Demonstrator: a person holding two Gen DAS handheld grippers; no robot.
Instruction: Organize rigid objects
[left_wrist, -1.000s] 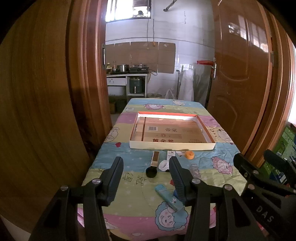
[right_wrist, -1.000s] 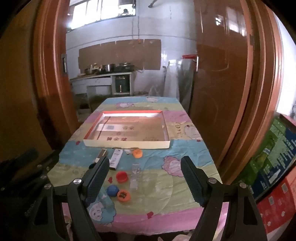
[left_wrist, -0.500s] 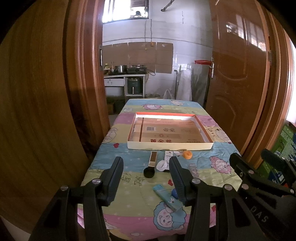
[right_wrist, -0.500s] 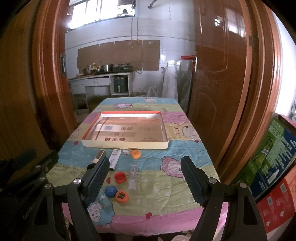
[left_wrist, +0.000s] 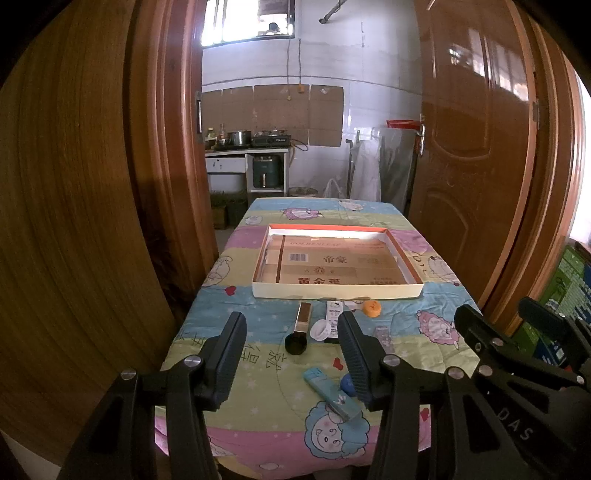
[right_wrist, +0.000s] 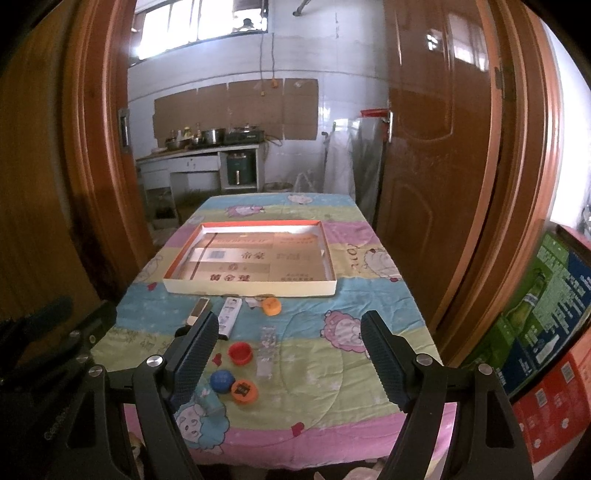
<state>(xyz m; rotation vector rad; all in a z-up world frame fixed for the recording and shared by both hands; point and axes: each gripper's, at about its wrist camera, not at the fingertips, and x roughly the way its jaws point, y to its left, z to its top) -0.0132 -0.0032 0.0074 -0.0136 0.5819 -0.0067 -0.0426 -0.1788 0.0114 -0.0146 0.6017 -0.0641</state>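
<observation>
A shallow cardboard tray (left_wrist: 336, 291) (right_wrist: 251, 287) with an orange rim lies mid-table. In front of it lie small items: a brown bar (left_wrist: 303, 317), a black cap (left_wrist: 296, 344), a white cap (left_wrist: 320, 329), a white box (right_wrist: 229, 316), an orange cap (left_wrist: 371, 308) (right_wrist: 271, 306), a red cap (right_wrist: 240, 352), a blue ball (right_wrist: 222, 380), an orange lid (right_wrist: 244, 391), a clear packet (right_wrist: 266, 349) and a teal tube (left_wrist: 332, 393). My left gripper (left_wrist: 291, 354) and my right gripper (right_wrist: 288, 354) are open and empty, held above the table's near end.
The table (right_wrist: 332, 413) has a cartoon-print cloth. Wooden doors (left_wrist: 476, 166) stand on both sides. Printed cartons (right_wrist: 546, 314) are stacked at the right. A kitchen counter (left_wrist: 247, 151) with pots is at the back.
Both grippers have drawn back and risen a little, so the table looks slightly farther away. Nothing on the table has moved.
</observation>
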